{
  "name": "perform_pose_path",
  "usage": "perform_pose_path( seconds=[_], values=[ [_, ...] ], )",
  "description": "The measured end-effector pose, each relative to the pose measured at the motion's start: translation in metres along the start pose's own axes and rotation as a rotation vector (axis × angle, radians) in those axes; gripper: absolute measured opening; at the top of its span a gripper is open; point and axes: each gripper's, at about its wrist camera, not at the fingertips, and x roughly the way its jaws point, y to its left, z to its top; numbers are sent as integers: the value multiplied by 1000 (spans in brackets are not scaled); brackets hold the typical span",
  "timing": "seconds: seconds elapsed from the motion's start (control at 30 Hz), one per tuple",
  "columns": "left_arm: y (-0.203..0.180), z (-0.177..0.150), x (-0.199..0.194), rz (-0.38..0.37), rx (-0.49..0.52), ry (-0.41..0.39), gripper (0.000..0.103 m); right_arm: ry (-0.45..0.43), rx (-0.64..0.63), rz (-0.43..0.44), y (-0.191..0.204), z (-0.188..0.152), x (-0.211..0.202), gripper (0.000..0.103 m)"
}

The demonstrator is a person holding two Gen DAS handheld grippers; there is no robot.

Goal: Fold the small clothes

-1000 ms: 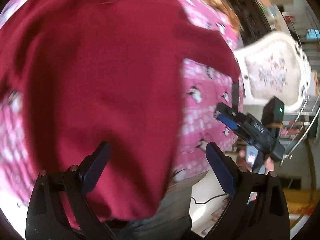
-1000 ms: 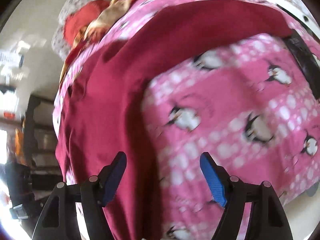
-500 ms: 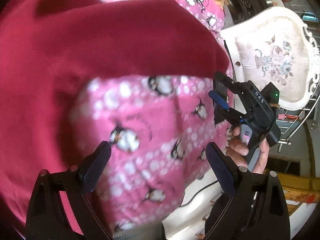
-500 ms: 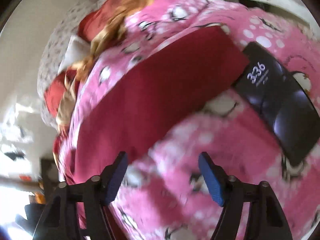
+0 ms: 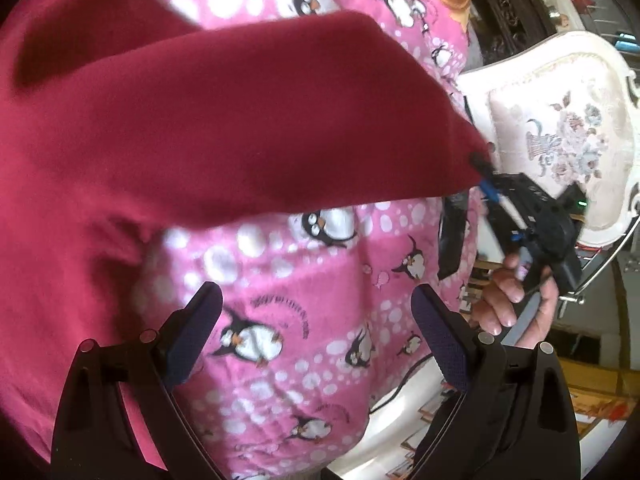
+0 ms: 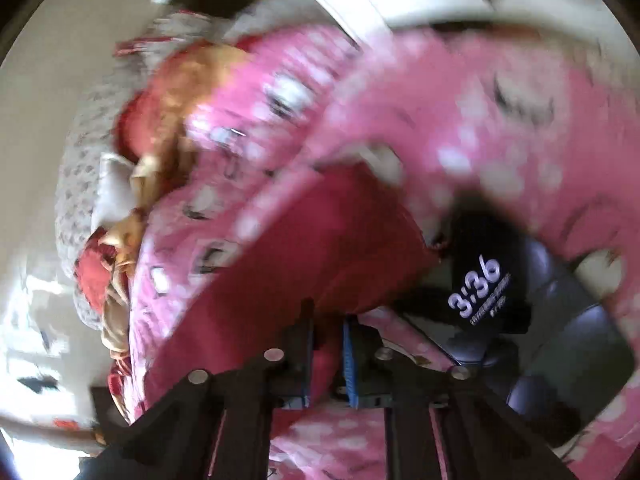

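Note:
A dark red garment [image 5: 200, 112] lies spread on a pink penguin-print blanket [image 5: 304, 320]. My left gripper [image 5: 316, 328] is open and empty, hovering over the blanket just right of the garment's body. My right gripper [image 6: 328, 340] is shut on the end of the garment's sleeve [image 6: 320, 248]; in the left wrist view it [image 5: 484, 176] pinches the sleeve tip at the blanket's right edge and holds it lifted.
A black phone [image 6: 492, 284] showing 3:36 lies on the blanket beside the right gripper. A white floral chair [image 5: 560, 128] stands to the right of the bed. Red and gold cloths [image 6: 160, 112] are piled at the far side.
My right gripper closed on the sleeve end and lifted it. The left gripper stayed open and shifted slightly over the blanket.

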Motion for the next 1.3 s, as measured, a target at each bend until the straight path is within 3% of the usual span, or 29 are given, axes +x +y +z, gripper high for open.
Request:
perform_pose_path(
  seconds=[0.13, 0.27, 0.43, 0.53, 0.63, 0.87, 1.03, 1.13, 1.27, 1.3],
  values=[
    [18, -25, -38, -28, -2, -73, 96, -153, -264, -52, 68, -18, -46, 10],
    [49, -61, -82, -48, -26, -149, 96, -206, -494, -3, 143, -66, -82, 10],
    [103, -112, -128, -39, -109, -243, 96, -187, -749, 81, 215, -166, -105, 10],
    [144, -142, -147, -67, -190, -280, 96, -120, -863, 131, 243, -236, -104, 10],
    [178, -170, -160, -92, -252, -304, 96, -42, -941, 149, 254, -300, -94, 10],
    [238, -226, -172, -172, -362, -317, 96, 189, -994, 109, 236, -411, -33, 10],
    [260, -240, -183, -157, -374, -355, 96, 297, -1081, 82, 230, -477, -6, 10],
    [274, -240, -169, -149, -402, -327, 96, 382, -1147, 80, 228, -507, 5, 12],
    [273, -239, -159, -141, -378, -304, 96, 418, -1208, 47, 214, -518, -7, 52],
    [271, -239, -156, -125, -368, -293, 96, 413, -1188, 65, 208, -512, -17, 54]
  ],
)
